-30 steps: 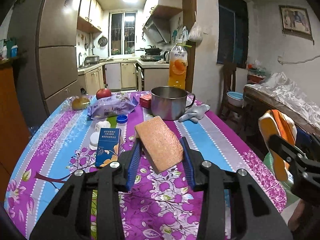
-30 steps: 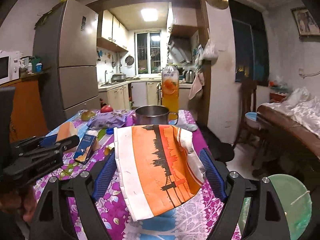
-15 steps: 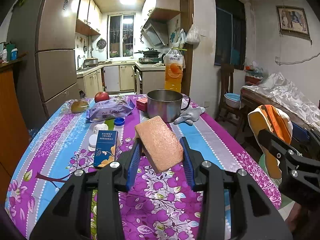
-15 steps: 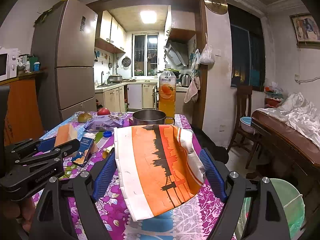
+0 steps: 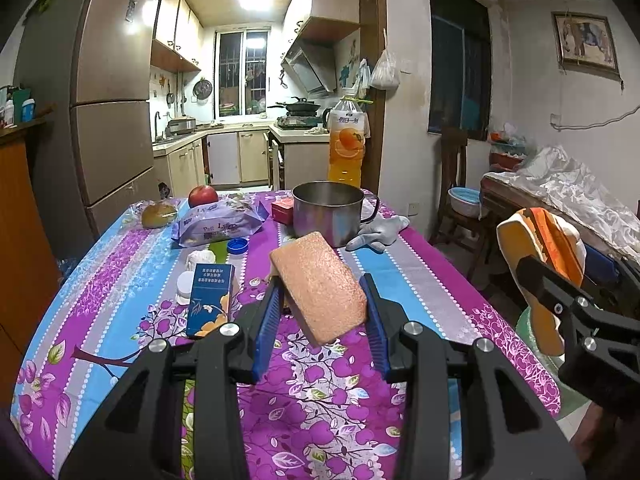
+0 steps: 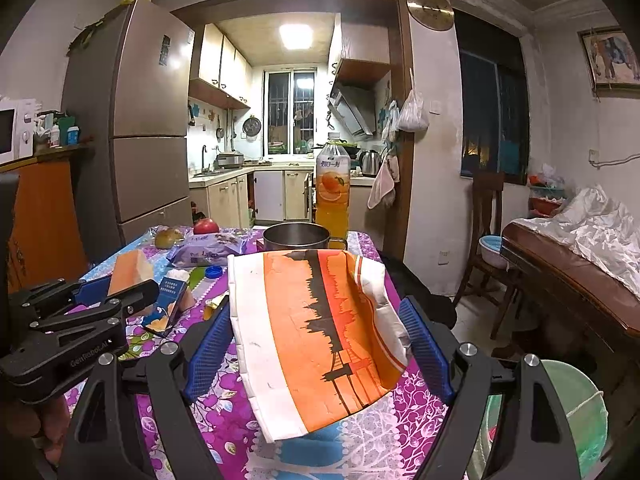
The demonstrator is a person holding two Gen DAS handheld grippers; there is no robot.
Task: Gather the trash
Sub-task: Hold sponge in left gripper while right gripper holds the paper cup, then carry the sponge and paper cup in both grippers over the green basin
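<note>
Behind the worktop (image 5: pixel 120 280), with its purple and blue flowered cloth, a lit kitchen opens up, and a green bin (image 6: pixel 576 412) stands on the floor near the right edge.

Your left gripper (image 5: pixel 322 306) has its fingers (image 5: pixel 266 320) partly closed on a pinkish sponge (image 5: pixel 318 286), which sits tilted between them above the cloth, one corner poking out toward the camera. Your right gripper (image 6: pixel 320 344) stands much wider, its fingers (image 6: pixel 210 344) pressed against the two sides of an orange and white bag (image 6: pixel 316 332) held above the right edge, with the bin just below and to the right.

Watch the bag: it is thin and crumpled, so the wide grip may only be pinching its folds, and a quick swing toward the bin could let it slide out onto the floor. The sponge is soft and held by its edges at a slant, so it could twist free if you tip the left gripper. The two grippers are near each other, so moving both to the bin at once risks a clash.

More bits lie far on the cloth: a blue carton (image 5: pixel 210 304), a blue bottle cap (image 5: pixel 238 246) and a white crumpled wad (image 5: pixel 202 258), near a steel pot (image 5: pixel 330 214).
</note>
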